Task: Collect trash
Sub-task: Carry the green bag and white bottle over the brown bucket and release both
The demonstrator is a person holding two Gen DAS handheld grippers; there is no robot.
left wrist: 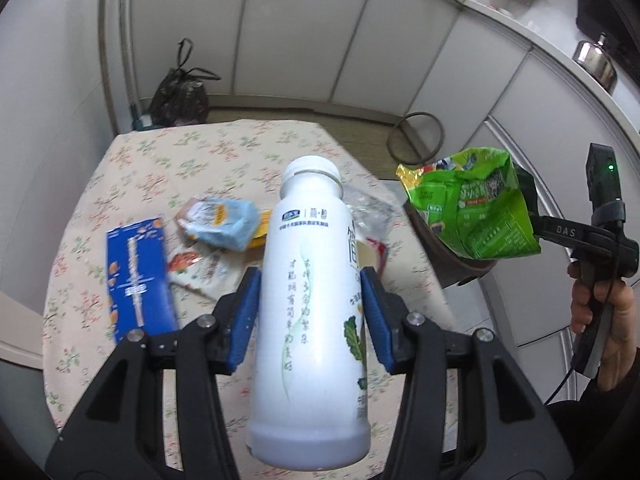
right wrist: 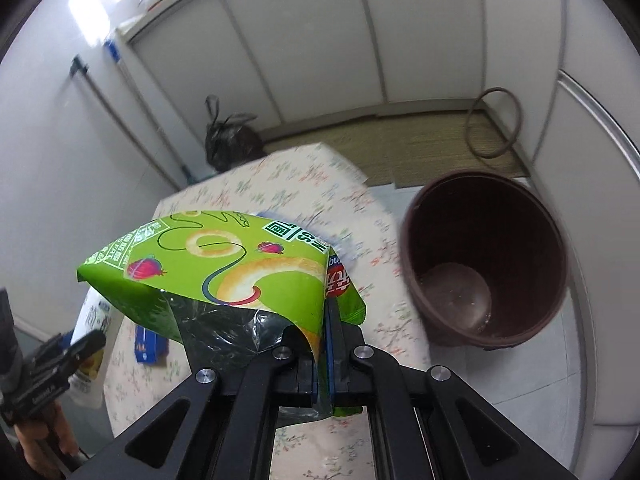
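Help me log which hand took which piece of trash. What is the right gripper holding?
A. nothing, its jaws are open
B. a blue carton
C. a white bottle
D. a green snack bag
D: the right gripper has its blue pads shut on an edge of the green snack bag, which hangs above the table beside the brown bin; the white bottle sits in the left gripper.

Both grippers, left gripper (left wrist: 312,312) and right gripper (right wrist: 326,344), are showing black frames, silver screws and blue pads (left wrist: 246,316); a black cable (left wrist: 560,388) is trailing from the right handle.
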